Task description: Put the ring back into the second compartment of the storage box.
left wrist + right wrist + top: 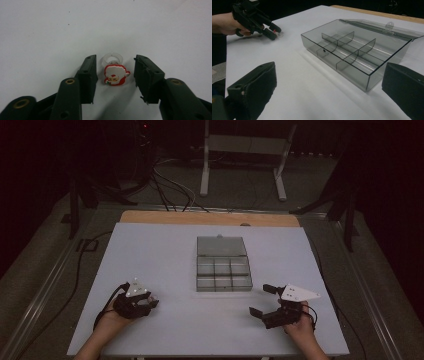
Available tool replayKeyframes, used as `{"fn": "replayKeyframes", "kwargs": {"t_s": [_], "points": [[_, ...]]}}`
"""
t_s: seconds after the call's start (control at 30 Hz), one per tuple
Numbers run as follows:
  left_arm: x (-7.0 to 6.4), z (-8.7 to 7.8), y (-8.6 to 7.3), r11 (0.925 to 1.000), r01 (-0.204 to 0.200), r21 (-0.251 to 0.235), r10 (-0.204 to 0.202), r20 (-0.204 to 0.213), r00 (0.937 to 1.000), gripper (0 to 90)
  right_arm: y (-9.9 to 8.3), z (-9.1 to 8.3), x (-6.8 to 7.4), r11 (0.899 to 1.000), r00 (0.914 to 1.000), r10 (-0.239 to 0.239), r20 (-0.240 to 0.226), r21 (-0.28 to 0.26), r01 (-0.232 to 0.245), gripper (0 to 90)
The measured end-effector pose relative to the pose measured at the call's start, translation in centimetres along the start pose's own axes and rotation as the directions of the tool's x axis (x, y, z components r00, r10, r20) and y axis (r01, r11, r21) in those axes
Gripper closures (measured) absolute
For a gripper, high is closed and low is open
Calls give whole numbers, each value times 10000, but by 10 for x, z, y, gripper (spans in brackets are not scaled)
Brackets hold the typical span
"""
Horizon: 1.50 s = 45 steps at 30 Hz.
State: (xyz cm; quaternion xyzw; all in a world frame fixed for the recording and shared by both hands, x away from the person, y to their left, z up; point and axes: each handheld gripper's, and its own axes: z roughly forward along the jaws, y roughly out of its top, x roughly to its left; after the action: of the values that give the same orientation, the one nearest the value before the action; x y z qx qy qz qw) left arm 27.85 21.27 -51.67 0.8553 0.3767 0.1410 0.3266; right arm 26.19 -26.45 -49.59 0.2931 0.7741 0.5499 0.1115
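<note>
The Santa ring (115, 74) lies flat on the white desk (165, 250), well to the left of the clear compartment box (222, 264) and nearer the person, w/ the left tongs (113, 75) set down around it: jaws apart, one each side of the little figure, a gap on both sides, nothing gripped yet. Looks like a soft rubbery Santa face on a thin clear plastic band (112, 58), so very light, prob. a bit squashy, and the band slick and easy to pop out sideways. I'd pinch across the red-and-white face, its widest, grippiest part, not the band. The right tongs (268, 301) hover off the box's right front corner, wide open, holding nothing. The box's lid is thrown back, and as far as I can see, compartments are empty.
</note>
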Motion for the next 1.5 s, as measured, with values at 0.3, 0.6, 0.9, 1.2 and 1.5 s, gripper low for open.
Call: {"fn": "replayKeyframes", "kwargs": {"t_s": [0.3,0.6,0.9,1.2,1.5], "points": [[2,0,1,10000,1,2,-1,51,10000,695,0,0,0,10000,10000,-5,-6,4,5,0],[0,-1,3,9999,-55,108,53,168,9998,731,0,0,0,10000,10000,-9,-2,5,9,0],[-6,-2,7,9993,-315,184,314,68,9995,734,0,0,1,10000,10000,-42,7,-2,42,0],[-7,-5,10,9994,-358,31,358,41,9994,734,1,-1,0,10000,10000,-47,46,-29,47,0],[-8,-6,11,9991,-415,-102,417,149,9990,734,1,-2,0,10000,10000,12,73,-57,-12,0]]}}
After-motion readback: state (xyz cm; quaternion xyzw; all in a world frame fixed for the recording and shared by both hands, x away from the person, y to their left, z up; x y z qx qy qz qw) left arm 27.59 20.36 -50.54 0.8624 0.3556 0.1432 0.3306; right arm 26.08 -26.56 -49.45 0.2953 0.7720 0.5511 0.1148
